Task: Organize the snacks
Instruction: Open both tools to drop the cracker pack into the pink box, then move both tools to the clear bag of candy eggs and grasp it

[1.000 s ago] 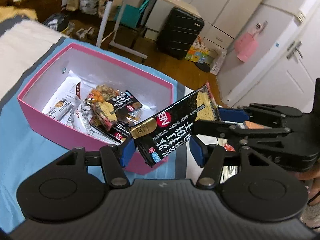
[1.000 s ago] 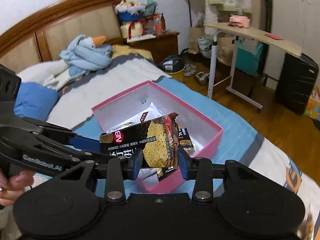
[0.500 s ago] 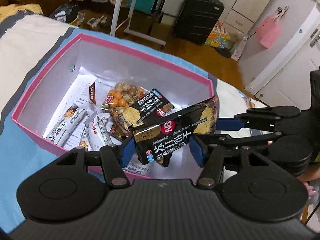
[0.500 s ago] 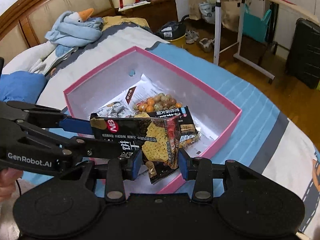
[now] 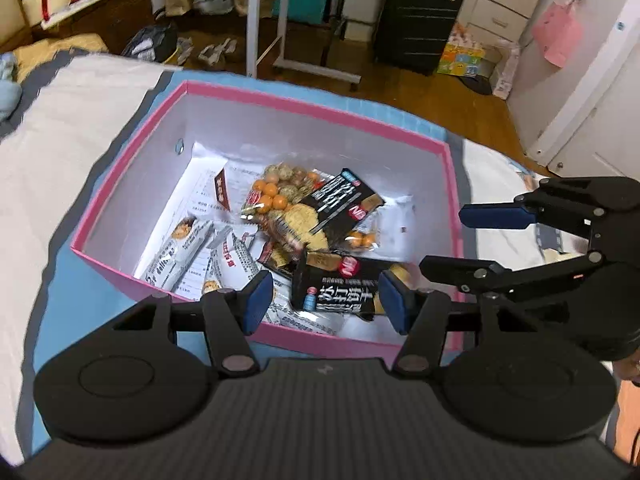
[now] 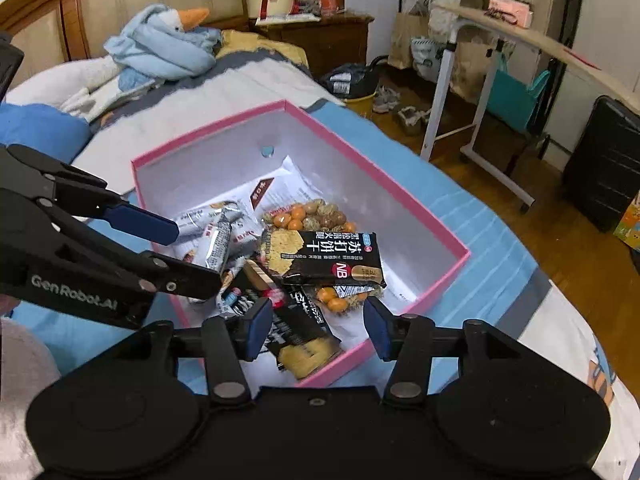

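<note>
A: Where is the black cracker packet [image 5: 335, 285] now?

B: It lies inside the pink box [image 5: 132, 276], at the near corner, partly on the other snacks. The right gripper [image 6: 316, 326] has just been opening its jaws, and the packet lies below and between them; the pads do not press it. I judge it was released here because the box is the place for the snacks.

A: And the left gripper [image 5: 326, 300]?

B: Its jaws stand about half open, over the same packet, with nothing gripped. Both grippers point down into the near corner of the box, close to each other.

A: What else is in the box?

B: A second black cracker packet [image 6: 332, 258], a clear bag of round orange and brown snacks [image 5: 280, 192], some white bar wrappers [image 5: 180, 256], and a printed paper sheet [image 5: 212, 192] under them.

A: Does something stand in the way?

B: The near wall of the box is just under the fingers, so I think lifting out needs care. The box sits on a blue cover [image 6: 480, 240] on the bed [image 5: 80, 140]. A plush goose [image 6: 168, 44], a rolling side table [image 6: 500, 40] and a black suitcase [image 5: 416, 20] are well apart.
</note>
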`<control>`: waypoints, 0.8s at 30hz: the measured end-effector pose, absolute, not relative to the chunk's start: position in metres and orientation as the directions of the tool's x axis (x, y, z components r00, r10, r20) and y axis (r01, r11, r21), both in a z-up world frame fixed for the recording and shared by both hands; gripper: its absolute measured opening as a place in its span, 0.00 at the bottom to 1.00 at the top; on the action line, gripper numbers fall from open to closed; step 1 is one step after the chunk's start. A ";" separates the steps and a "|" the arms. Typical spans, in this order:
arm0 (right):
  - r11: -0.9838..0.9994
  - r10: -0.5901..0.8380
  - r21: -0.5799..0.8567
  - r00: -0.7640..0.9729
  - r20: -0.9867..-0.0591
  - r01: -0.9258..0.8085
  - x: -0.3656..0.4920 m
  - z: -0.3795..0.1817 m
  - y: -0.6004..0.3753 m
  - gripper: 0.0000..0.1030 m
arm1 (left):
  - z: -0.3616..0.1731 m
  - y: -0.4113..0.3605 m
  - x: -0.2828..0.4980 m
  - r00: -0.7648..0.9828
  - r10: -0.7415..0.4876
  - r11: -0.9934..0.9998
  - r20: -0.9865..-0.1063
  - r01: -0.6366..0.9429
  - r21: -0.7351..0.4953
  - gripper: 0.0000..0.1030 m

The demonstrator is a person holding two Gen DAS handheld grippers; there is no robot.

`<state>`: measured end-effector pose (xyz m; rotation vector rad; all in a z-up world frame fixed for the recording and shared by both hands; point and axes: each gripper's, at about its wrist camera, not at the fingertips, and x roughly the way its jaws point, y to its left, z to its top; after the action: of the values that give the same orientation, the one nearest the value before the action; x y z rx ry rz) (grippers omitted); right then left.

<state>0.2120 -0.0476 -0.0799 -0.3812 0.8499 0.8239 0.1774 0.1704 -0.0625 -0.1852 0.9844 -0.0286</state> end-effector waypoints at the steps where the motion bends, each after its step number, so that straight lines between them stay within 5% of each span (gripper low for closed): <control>1: 0.643 0.489 0.019 0.392 -0.780 -0.765 0.209 -0.076 -0.052 0.55 | -0.057 0.168 0.173 0.560 -0.112 0.985 -0.821 -0.045 -0.165 0.56; 12: 0.683 0.528 0.008 0.486 -0.697 -0.730 0.136 -0.013 -0.139 0.61 | 0.019 0.114 0.130 0.603 -0.218 0.970 -0.767 0.218 -0.104 0.60; 16: 0.728 0.492 -0.023 0.546 -0.678 -0.685 0.109 -0.001 -0.181 0.70 | 0.036 0.080 0.124 0.611 -0.256 0.950 -0.749 0.304 -0.076 0.65; 24: 0.838 0.386 -0.029 0.629 -0.675 -0.545 0.080 -0.010 -0.270 0.74 | 0.031 -0.002 0.130 0.636 -0.280 0.911 -0.719 0.411 0.008 0.76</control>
<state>0.0804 -0.2700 -0.0104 -0.2409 0.7119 0.5393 0.1302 -0.0019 0.0312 0.1777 0.7880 -0.3974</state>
